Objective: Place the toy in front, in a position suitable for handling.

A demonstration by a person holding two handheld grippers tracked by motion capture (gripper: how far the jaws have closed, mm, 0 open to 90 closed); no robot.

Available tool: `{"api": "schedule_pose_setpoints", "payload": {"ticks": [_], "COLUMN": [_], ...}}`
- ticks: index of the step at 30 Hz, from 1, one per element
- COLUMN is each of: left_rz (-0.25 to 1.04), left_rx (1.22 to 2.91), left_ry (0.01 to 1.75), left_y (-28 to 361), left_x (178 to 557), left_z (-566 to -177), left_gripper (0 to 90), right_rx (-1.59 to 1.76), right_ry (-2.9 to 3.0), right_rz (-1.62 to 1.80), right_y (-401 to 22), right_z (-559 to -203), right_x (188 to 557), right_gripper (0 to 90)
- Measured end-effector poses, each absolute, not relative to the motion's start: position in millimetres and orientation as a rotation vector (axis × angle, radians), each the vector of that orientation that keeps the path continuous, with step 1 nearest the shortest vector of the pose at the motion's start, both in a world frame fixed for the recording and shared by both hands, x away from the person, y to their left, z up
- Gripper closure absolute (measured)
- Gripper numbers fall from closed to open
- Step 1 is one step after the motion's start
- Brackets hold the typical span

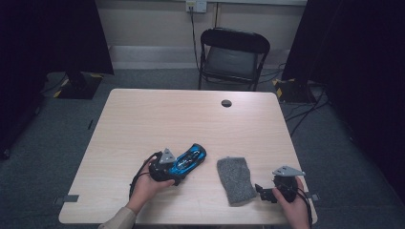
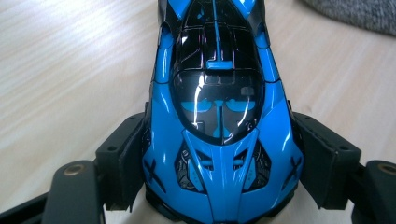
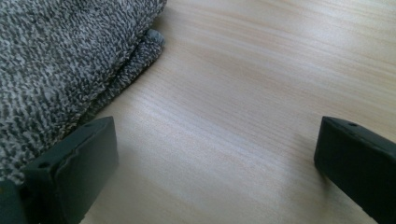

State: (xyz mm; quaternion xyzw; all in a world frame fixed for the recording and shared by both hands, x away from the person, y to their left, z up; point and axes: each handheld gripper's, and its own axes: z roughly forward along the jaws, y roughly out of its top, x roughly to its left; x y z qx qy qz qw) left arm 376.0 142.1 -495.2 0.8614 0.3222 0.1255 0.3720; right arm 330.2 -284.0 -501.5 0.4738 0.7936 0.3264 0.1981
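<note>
Blue and black, glossy plastic: the toy car (image 2: 219,116) sits between the two black jaws of the left gripper (image 2: 219,172), its near end close to the camera and its length running straight away from the claw along the pale wooden table (image 1: 143,114). In the left gripper view each pad stands right against a flank of the car; the left pad (image 2: 122,158) meets the bodywork at the wheel arch, and the right pad (image 2: 322,154) lies along the other side. No gap shows between pads and car, so the claw is clenched on the car, which lies on the tabletop rather than in the air. In the high view the person's left hand (image 1: 145,183) holds that gripper near the front edge of the table, with the car (image 1: 191,157) pointing away from it and to the right.

The right gripper (image 3: 217,158) is released: its jaws stand wide apart with bare wood between them. A grey knitted cloth (image 3: 60,60) lies just ahead of it and to its left, folded, its edge reaching down to the left jaw; whether it touches that jaw I cannot tell. From above, the cloth (image 1: 235,180) lies between the two grippers, just beside the right gripper (image 1: 265,191) and apart from the car. The right hand (image 1: 292,202) rests at the table's near right corner.
</note>
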Motion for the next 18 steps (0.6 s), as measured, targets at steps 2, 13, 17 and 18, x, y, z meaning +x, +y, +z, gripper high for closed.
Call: {"api": "schedule_pose_setpoints", "payload": {"ticks": [2, 13, 17, 18], "left_rz": [0.331, 0.342, 0.341, 0.342], "left_rx": [2.218, 2.193, 2.189, 2.189], "left_ry": [0.818, 0.818, 0.817, 0.816], "left_y": [147.5, 152.7, 152.8, 152.9], "left_x": [369.7, 363.5, 363.5, 363.5], "left_z": [-495.2, -497.5, -497.7, -497.8], "left_gripper": [25.7, 25.6, 25.6, 25.6], "right_rx": [1.330, 1.349, 1.330, 1.313], "right_ry": [2.217, 2.188, 2.168, 2.162], "right_rz": [0.910, 0.905, 0.957, 1.021], "right_y": [-283.6, -280.2, -272.4, -262.2], "right_z": [-501.4, -486.0, -466.5, -453.3], "right_x": [330.3, 331.0, 331.4, 332.3], "right_gripper": [0.0, 16.7, 22.6, 16.5]}}
